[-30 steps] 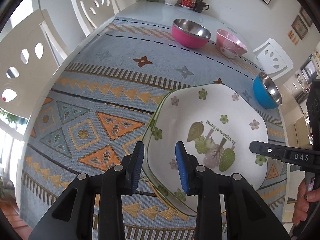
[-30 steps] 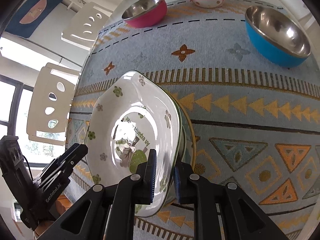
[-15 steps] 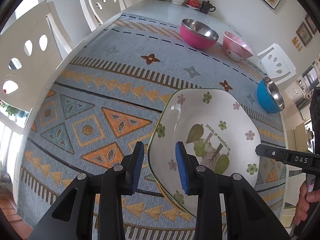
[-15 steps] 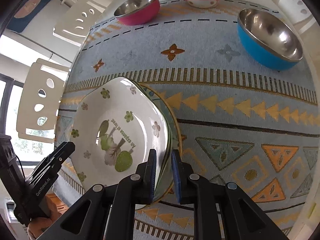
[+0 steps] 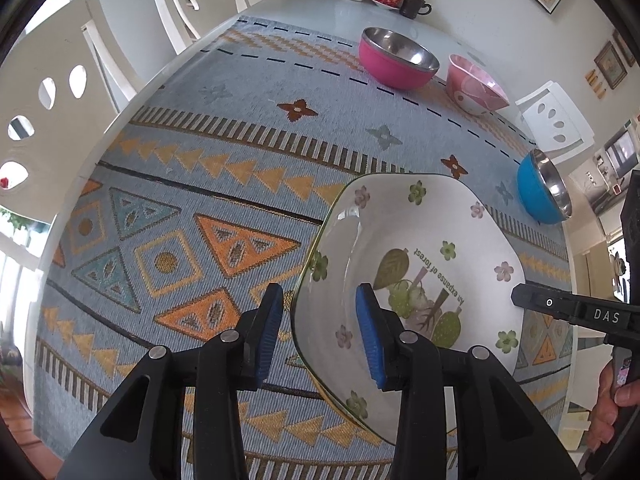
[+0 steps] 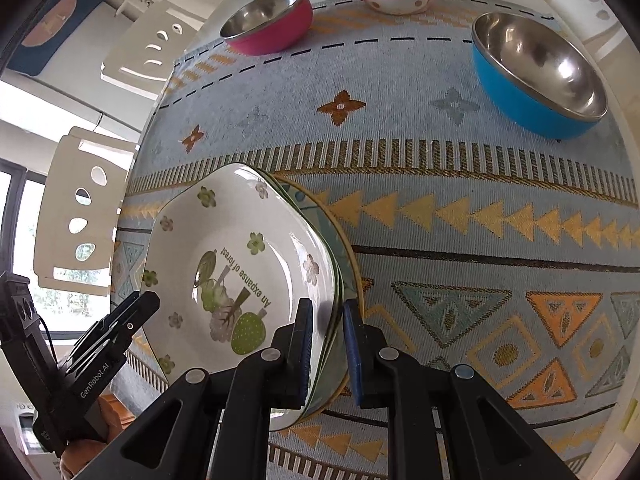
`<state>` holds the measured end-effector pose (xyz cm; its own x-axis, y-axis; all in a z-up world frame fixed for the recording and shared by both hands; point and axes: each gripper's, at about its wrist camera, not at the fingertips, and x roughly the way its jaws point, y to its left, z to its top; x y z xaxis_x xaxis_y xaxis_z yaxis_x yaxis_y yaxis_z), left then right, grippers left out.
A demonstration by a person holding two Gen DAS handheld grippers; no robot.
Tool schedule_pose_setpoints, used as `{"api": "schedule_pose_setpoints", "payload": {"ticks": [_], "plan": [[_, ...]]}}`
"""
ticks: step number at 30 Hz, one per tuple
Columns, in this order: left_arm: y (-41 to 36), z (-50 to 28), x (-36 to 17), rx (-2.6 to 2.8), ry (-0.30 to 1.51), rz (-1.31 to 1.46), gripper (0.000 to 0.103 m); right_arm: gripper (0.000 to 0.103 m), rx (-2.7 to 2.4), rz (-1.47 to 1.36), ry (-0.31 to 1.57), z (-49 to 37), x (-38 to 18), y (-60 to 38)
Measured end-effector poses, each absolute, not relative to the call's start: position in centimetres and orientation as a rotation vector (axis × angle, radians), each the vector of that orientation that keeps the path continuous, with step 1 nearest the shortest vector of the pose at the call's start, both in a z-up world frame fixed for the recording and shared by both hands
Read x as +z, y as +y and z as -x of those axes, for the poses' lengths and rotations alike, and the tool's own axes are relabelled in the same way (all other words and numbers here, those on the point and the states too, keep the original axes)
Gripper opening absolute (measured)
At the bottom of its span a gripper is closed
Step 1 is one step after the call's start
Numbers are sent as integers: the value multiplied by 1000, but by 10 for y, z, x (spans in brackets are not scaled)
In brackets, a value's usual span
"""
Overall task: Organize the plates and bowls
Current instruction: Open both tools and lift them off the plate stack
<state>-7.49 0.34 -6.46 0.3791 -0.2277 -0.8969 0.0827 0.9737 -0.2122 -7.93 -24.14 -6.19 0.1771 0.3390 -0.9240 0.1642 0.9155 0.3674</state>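
- The right tongs [image 6: 325, 344] straddle the near rim of the white hexagonal plate printed with green fruit and flowers [image 6: 240, 264]; the blue pads sit on either side of the rim with a narrow gap, and whether they press it cannot be told.
- The left tongs [image 5: 318, 330] stand wide apart across the opposite edge of the same plate [image 5: 416, 264], one pad over the plate, the other over the cloth, gripping nothing.
- This plate lies on top of a stack; the rims of lower plates, one with a yellow edge [image 6: 352, 256], show just beside it.
- The stack rests on the blue woven cloth with orange triangles [image 5: 200, 200] covering the white surface [image 5: 320, 12].
- Broad bare cloth lies between the stack and the bowls.
- Well apart at the far side stand a pink steel-lined bowl [image 5: 396, 58], a pale pink patterned bowl [image 5: 476, 88] and a blue steel-lined bowl [image 6: 536, 72], the blue one near the cloth's edge.
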Motion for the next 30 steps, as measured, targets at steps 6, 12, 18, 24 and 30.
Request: {"api": "schedule_pose_setpoints", "payload": {"ticks": [6,12,18,24,30], "plan": [[6,67,-69,-196,1187,134,38,16,123,-449,1404,76,-64,-243],[9,58,-72,-207,1197,134,38,17,112,-477,1403,70,-68,-245],[10,43,-74,-216,1214,125,38,18,100,-478,1426,61,-72,-244],[8,22,-69,-247,1203,103,39,19,93,-480,1434,49,-69,-244],[2,-12,-64,-305,1196,111,48,28,99,-557,1348,30,-50,-256]]}}
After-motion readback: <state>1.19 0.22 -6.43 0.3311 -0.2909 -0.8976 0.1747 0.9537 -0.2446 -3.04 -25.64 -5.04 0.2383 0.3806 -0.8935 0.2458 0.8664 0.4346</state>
